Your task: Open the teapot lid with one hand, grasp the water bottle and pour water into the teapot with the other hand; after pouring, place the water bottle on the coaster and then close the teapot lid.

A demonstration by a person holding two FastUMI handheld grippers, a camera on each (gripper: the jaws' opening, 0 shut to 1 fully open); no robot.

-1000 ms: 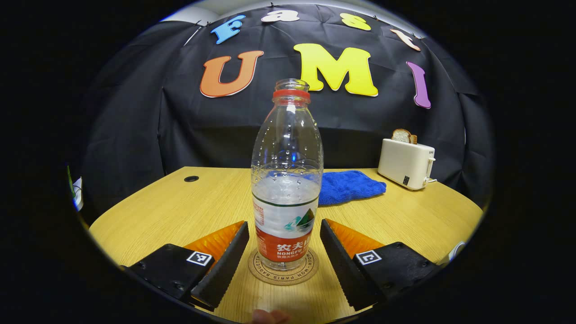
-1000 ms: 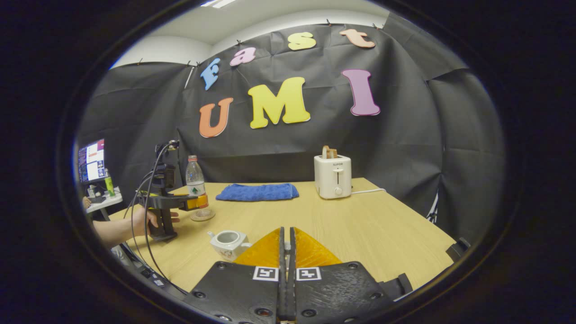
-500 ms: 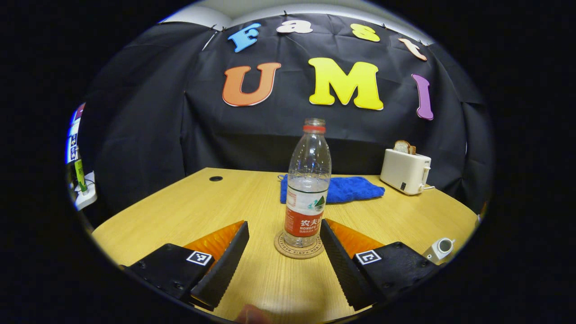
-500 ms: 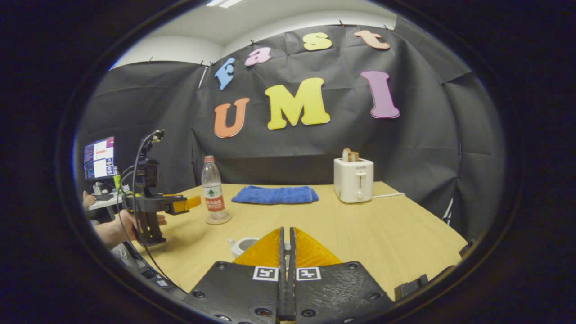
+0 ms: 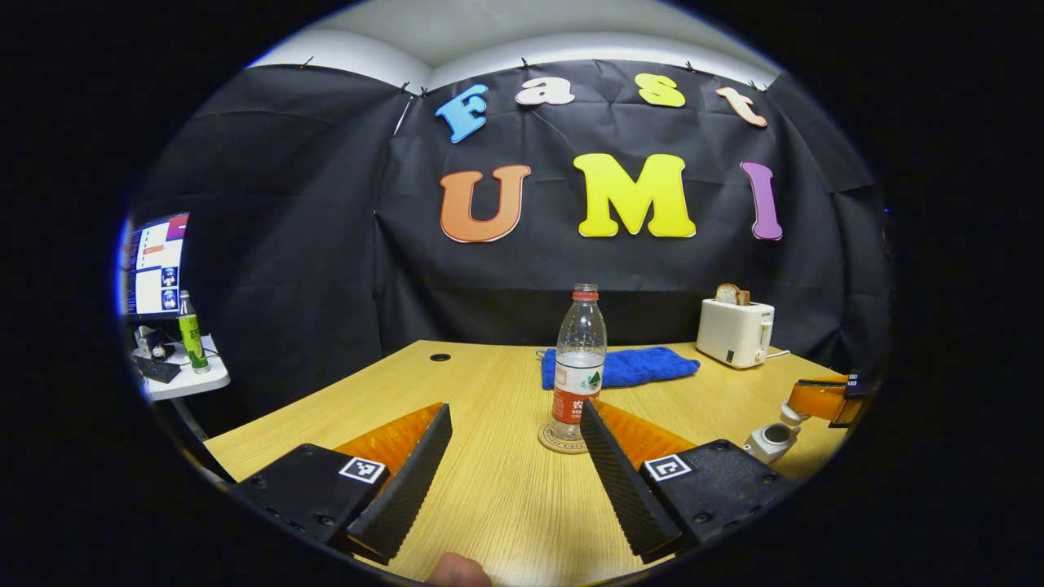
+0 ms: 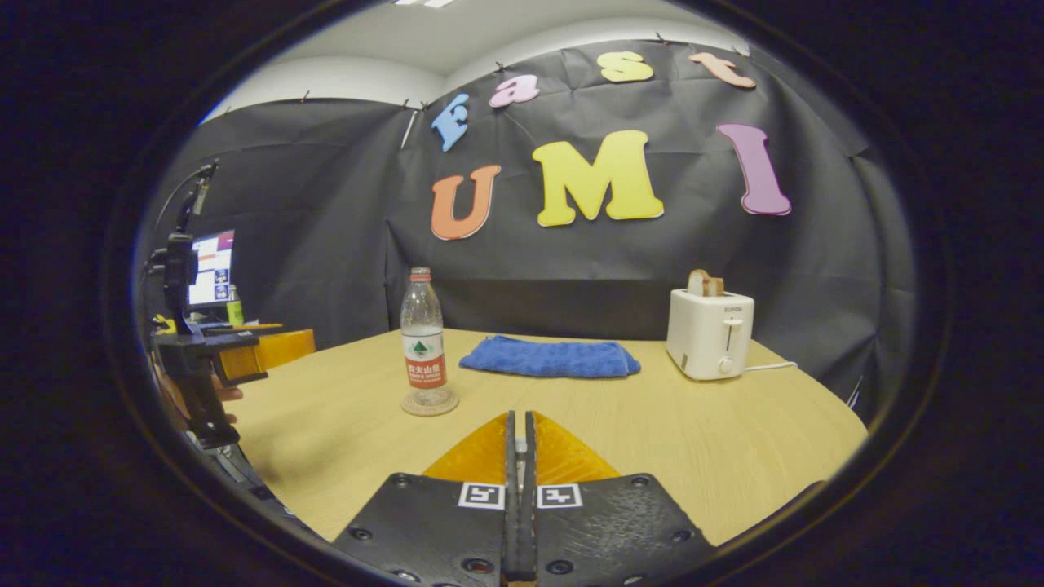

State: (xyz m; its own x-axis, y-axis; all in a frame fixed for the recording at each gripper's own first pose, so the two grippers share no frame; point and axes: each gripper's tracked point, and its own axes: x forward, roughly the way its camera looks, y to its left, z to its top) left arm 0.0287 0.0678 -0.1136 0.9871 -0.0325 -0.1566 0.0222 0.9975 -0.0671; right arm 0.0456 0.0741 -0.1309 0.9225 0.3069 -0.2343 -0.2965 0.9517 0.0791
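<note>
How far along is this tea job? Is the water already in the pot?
Nearly done, it seems. The water bottle stands on the coaster, with the open left gripper apart from it. The teapot is uncovered; the shut right gripper seems to pinch the lid. Left: closing the lid. Water inside can't be seen.

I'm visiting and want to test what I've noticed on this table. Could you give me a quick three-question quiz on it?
1. True or false: the water bottle stands upright on the coaster.
2. What lies on the table just behind the bottle? A) a blue cloth B) a plate C) a book
3. Fill in: the left claw is ___ (open or shut).

Key: 1 true; 2 A; 3 open.
</note>
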